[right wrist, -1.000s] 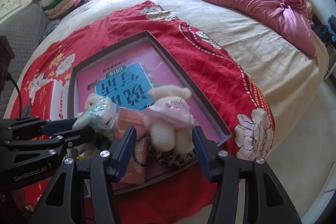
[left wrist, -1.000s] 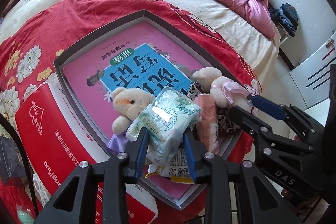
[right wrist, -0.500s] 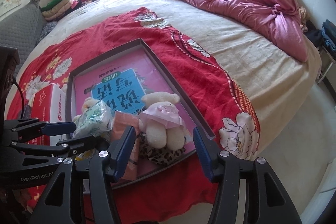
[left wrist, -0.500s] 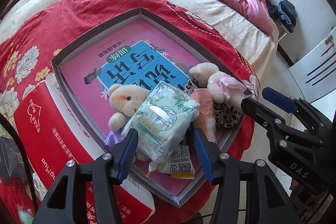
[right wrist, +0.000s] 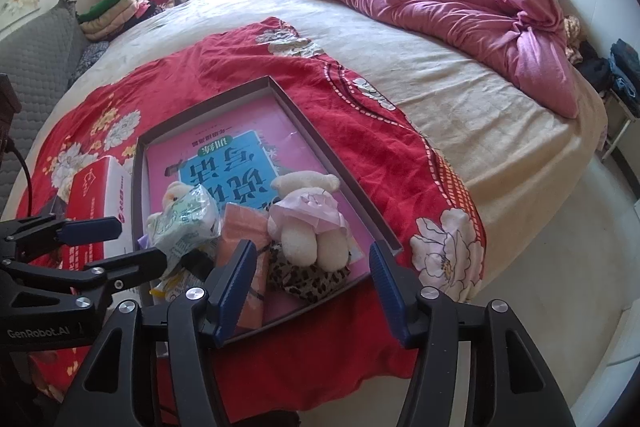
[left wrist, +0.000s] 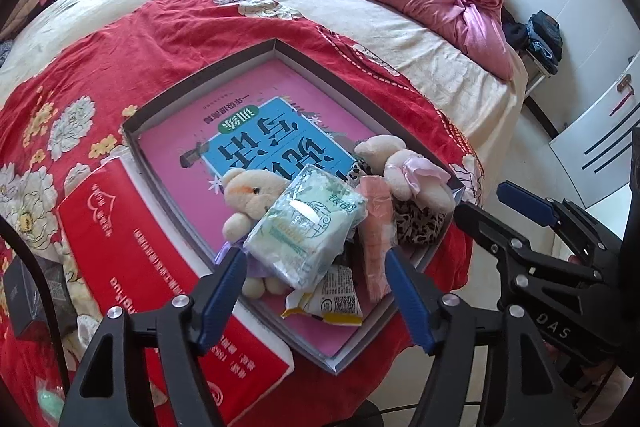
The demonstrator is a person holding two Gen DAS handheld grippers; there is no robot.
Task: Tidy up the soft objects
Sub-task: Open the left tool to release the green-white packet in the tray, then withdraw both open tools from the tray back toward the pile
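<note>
both bears [left wrist: 250, 195] [right wrist: 306, 223], the tissue pack [left wrist: 306, 227] and pouch [right wrist: 308, 277] already sit in the tray [left wrist: 192, 83] on the bed, so little seems left; left gripper [left wrist: 312, 281] and right gripper [right wrist: 310, 285] are opening, empty

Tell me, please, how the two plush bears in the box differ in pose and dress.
The left bear faces the camera, its orange cheek and dark eyes showing; the right bear shows only its back and legs. The left bear is half covered by the green tissue pack; nothing covers the right bear, which lies on a leopard-print item. The right bear wears a pink frilly skirt; purple fabric shows under the left one. Both are cream-coloured and lie in the box.
</note>
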